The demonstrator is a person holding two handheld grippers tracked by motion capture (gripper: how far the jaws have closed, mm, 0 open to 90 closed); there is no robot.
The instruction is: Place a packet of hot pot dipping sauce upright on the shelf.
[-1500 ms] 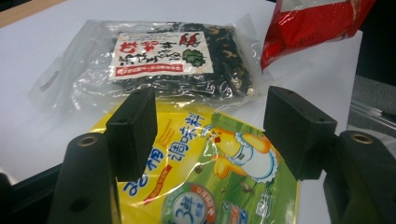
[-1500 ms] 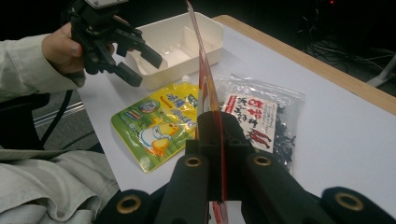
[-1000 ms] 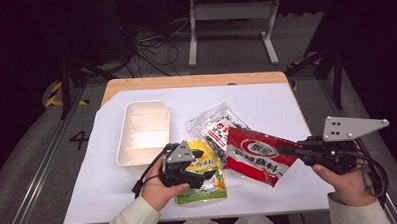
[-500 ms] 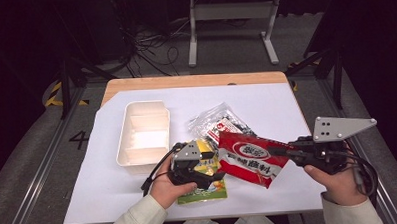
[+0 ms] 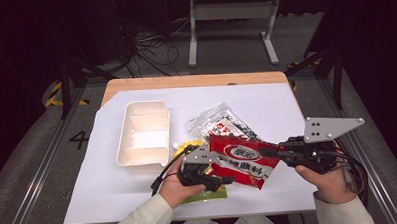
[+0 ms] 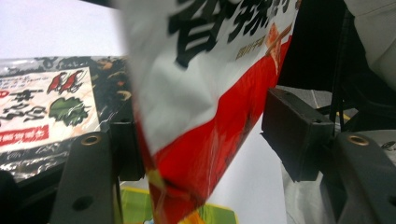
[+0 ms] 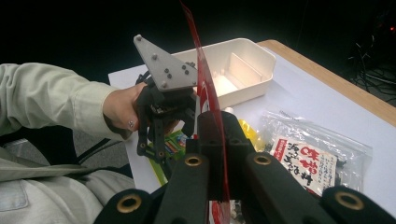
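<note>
Red sauce packet point(image 5: 244, 160) is hanging above the counter point(image 5: 286, 109), right gripper point(image 5: 268, 152) clamping its 3 o'clock edge.
Left gripper view is revealing the left gripper point(image 5: 224, 180): jaws closing around the packet's 9 o'clock end, pads not yet pressing.

This looks like a lab or recording room rather than a home; a pale wooden table point(image 5: 195, 81) at the centre of the high view is covered with a white paper sheet point(image 5: 266, 102); behind it, at the top of the frame, lie tangled black cables point(image 5: 149, 43) on a grey carpeted floor point(image 5: 33, 163) and a grey metal stand point(image 5: 233, 20); yellow-and-black hazard tape point(image 5: 53, 94) sits at the left, and a painted number four point(image 5: 80, 139) marks the floor; the surroundings are dark.
</note>
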